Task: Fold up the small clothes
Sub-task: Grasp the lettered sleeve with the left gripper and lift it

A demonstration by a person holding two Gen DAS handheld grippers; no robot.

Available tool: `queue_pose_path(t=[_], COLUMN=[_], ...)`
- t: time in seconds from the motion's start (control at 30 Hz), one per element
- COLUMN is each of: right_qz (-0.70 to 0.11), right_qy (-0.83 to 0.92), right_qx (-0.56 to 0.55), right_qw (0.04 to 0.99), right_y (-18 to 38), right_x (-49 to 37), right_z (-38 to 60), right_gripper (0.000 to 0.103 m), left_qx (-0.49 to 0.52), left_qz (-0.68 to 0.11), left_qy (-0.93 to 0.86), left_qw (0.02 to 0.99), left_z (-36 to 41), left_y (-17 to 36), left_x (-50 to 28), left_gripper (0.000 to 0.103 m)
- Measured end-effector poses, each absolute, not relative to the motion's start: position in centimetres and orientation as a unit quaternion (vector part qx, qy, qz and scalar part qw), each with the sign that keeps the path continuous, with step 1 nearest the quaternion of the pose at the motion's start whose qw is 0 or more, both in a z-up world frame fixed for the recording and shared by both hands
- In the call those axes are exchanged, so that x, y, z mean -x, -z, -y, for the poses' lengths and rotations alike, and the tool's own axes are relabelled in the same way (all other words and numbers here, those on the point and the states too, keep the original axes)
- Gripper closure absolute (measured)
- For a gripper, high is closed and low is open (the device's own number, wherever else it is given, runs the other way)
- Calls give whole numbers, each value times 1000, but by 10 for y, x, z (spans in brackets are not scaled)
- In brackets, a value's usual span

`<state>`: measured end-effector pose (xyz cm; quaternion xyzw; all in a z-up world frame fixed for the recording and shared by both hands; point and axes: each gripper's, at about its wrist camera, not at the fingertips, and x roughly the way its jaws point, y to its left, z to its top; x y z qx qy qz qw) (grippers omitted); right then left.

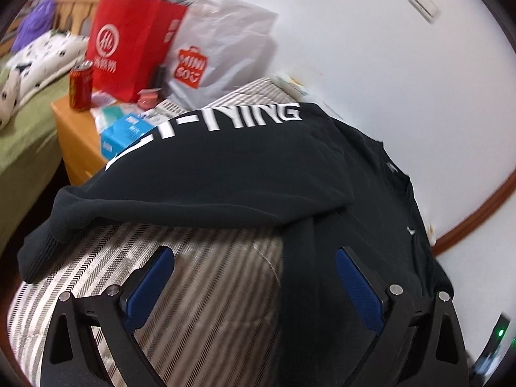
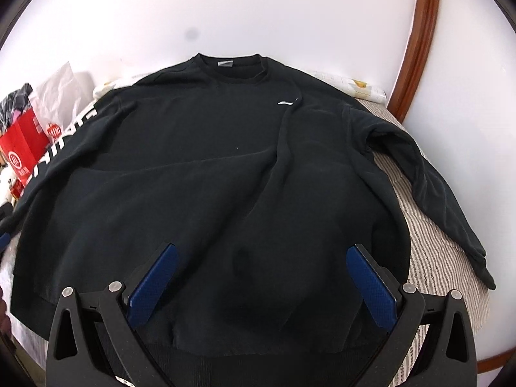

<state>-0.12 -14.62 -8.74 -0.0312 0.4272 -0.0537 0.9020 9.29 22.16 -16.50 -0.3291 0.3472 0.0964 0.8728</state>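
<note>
A black long-sleeved sweatshirt (image 2: 200,167) lies face up on a striped cloth surface (image 2: 429,238), collar toward the wall, a small white logo (image 2: 287,102) on its chest. Its left sleeve (image 1: 206,174), printed with white letters, lies across the striped cloth in the left wrist view. Its right sleeve (image 2: 432,174) stretches out toward the right edge. My right gripper (image 2: 262,258) hovers open over the hem, nothing between its blue pads (image 2: 154,287). My left gripper (image 1: 254,264) is open near the sweatshirt's side edge, below the lettered sleeve, its blue pads (image 1: 151,287) empty.
A wooden bedside table (image 1: 74,129) at the left carries a red can (image 1: 80,85), a red bag (image 1: 129,45), a white bag (image 1: 219,51) and a blue pack (image 1: 124,133). A bed with green cover (image 1: 22,142) is beyond. White wall and brown trim (image 2: 419,38) border the far and right sides.
</note>
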Motion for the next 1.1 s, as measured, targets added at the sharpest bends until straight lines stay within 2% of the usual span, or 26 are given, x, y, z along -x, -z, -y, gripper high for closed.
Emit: queue_pose_path(t=[0.3,0.4,0.5,0.53,0.57,0.6,0.63,0.67,0.77,1.1], right_qz=[-460,-459,-456,-456,-456,-455,-454,-452,-450,-426], right_qy=[58,59,63,68,71,74,74,75,78,77], right_qx=[78,74,68,65,62,57,53,50,44,6], right_qw=[883,883,885,885,885,886,886,887,888,902], right_y=[110,112,113,113,113,112,111,110,109,92], right_x=[-3,-2,-4,-5,-5,-5,-5,-5,-7,-19], right_z=[142,146,153,157,160,165,168,172,183,224], right_gripper=[0,0,0,0,0,0,0,0,0,0], left_qx=[383,384,377,367,352,338,327,319,304,195], left_qz=[-334,-337,-344,-350,-361,-368,-374,-381,-380,-328], left_qy=[-92,-113,-140,-152,-168,-183,-194,-202,-214,-185], left_qw=[857,852,848,848,847,847,846,844,847,905], left_z=[-241,-246,-248,-248,-247,-247,-246,-246,-244,-178], left_y=[177,179,179,178,177,177,176,175,163,66], left_x=[-110,-116,-121,-124,-128,-131,-133,-135,-138,-180], left_gripper=[6,14,27,35,47,55,71,81,92,96])
